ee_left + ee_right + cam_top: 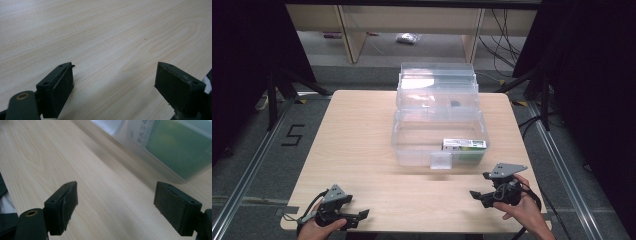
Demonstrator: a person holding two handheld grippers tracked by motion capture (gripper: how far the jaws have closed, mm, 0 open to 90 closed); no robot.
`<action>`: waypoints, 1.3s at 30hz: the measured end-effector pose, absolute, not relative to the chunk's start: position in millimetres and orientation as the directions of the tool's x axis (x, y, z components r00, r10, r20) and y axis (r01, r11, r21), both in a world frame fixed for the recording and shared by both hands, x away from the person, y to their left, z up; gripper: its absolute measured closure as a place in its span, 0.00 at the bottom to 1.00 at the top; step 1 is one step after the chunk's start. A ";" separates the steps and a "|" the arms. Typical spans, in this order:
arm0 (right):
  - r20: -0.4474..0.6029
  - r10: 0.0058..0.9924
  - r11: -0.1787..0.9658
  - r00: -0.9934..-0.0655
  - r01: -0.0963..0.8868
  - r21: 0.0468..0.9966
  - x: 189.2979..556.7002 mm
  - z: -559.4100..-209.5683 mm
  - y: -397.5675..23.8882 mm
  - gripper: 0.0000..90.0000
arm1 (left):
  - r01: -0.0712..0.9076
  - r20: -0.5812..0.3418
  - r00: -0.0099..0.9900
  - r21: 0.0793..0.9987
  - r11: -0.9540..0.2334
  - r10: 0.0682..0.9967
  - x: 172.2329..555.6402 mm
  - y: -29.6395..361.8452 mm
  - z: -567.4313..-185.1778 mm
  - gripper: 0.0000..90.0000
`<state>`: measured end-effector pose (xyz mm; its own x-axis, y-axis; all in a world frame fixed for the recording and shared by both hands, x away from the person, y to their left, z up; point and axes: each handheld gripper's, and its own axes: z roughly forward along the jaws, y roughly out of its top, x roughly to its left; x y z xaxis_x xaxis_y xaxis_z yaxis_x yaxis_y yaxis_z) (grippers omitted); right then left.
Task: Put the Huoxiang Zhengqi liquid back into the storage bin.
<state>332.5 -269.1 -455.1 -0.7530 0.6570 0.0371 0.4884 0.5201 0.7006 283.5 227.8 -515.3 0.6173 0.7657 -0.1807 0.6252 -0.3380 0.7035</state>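
Work looks barely begun to my eye: my left gripper (pixel 362 215) and right gripper (pixel 475 195) both rest near the table's (pixel 362 130) front edge, jaws spread wide and holding nothing, while the clear plastic box (pixel 439 117) stands open mid-table. Inside its front right corner lies a green-and-white carton (pixel 464 145), untouched; its grey print is too blurred to read, and a "5" (pixel 292 135) is taped on the floor at left.
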 end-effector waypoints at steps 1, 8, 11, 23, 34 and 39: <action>0.027 0.657 0.529 -0.754 0.486 0.695 332.2 -455.1 -270.6 0.22 | 0.628 -0.184 0.614 0.703 -0.335 0.767 283.2 227.5 -515.4 0.17; 0.043 0.682 0.505 -0.730 0.512 0.695 325.8 -458.7 -275.7 0.20 | 0.624 -0.182 0.617 0.705 -0.336 0.766 283.3 227.7 -515.4 0.17; 0.042 0.687 0.502 -0.725 0.516 0.695 323.5 -462.4 -278.6 0.19 | 0.624 -0.180 0.606 0.711 -0.323 0.775 282.6 226.8 -515.6 0.17; 0.068 0.715 0.472 -0.696 0.552 0.688 315.6 -471.6 -293.5 0.19 | 0.625 -0.184 0.613 0.708 -0.329 0.768 283.0 227.2 -515.5 0.16; 0.044 0.723 0.479 -0.690 0.546 0.687 311.8 -479.0 -301.8 0.19 | 0.631 -0.190 0.606 0.706 -0.322 0.773 282.5 226.7 -515.5 0.17; 0.063 0.749 0.464 -0.660 0.590 0.661 306.6 -480.6 -301.6 0.19 | 0.630 -0.189 0.607 0.707 -0.322 0.772 282.4 226.6 -515.6 0.17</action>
